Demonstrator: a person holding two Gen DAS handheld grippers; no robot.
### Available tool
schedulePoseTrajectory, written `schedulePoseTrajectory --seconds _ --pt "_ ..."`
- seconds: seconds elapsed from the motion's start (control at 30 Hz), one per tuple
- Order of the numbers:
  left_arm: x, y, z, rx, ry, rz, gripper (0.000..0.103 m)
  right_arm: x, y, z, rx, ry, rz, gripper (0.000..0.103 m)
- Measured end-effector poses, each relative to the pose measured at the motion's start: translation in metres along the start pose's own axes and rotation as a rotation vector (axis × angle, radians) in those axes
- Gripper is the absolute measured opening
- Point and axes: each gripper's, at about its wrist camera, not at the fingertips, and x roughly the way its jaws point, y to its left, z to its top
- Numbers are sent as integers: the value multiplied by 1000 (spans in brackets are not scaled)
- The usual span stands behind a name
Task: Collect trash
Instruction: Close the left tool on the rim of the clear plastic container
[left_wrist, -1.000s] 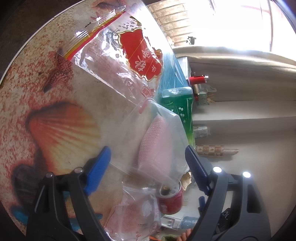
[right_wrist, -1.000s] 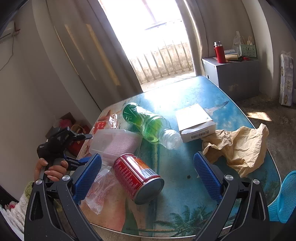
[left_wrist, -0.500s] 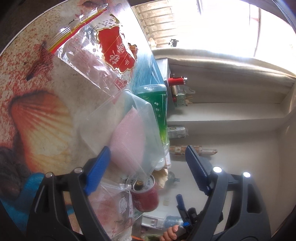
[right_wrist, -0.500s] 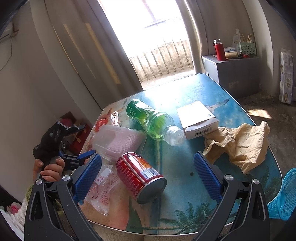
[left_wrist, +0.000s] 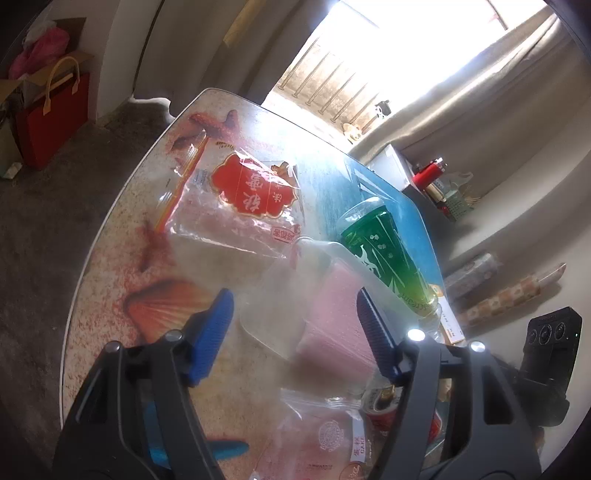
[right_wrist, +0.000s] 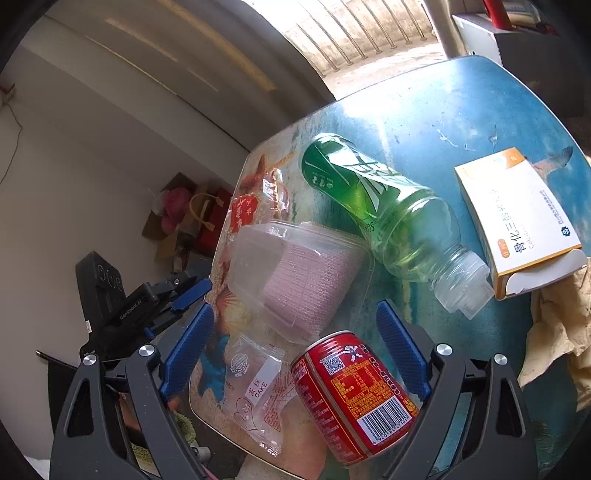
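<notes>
Both my claws stand open with nothing gripped, and both have just been closing a little. My right gripper hangs over the near edge of the table, its blue pads either side of the red can, which lies on its side with the barcode toward me; the pads do not touch it. Just left of the can lies a clear cake wrapper. Beyond them sits a clear tray with something pink inside, and behind that a green bottle on its side, neck pointing toward my right. Only this view shows the white and orange box to the right of the bottle and the crumpled brown paper just below it. It also catches my left gripper off the table's left edge, near the tray.

My left gripper frames that same tray between its pads, with air on both sides. From here the can is mostly hidden behind the right finger, and the cake wrapper sits low between the fingers. Farther off lies a clear bag with a red label, which the right view shows only as a sliver. The bottle lies to its right. Farthest, a red handbag stands on the floor.
</notes>
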Motion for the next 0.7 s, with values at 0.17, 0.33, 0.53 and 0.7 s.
schedulePoseTrajectory --seconds 0.17,0.33,0.53,0.7 --pt "12 -1 0 92 8 79 45 31 -19 10 103 61 -1 86" --pt "16 3 -4 100 30 85 38 54 -29 14 177 108 3 86" --pt "20 11 -7 91 35 68 37 72 -39 15 260 119 61 86" --pt "21 14 -8 87 36 61 37 88 -41 17 301 133 97 87"
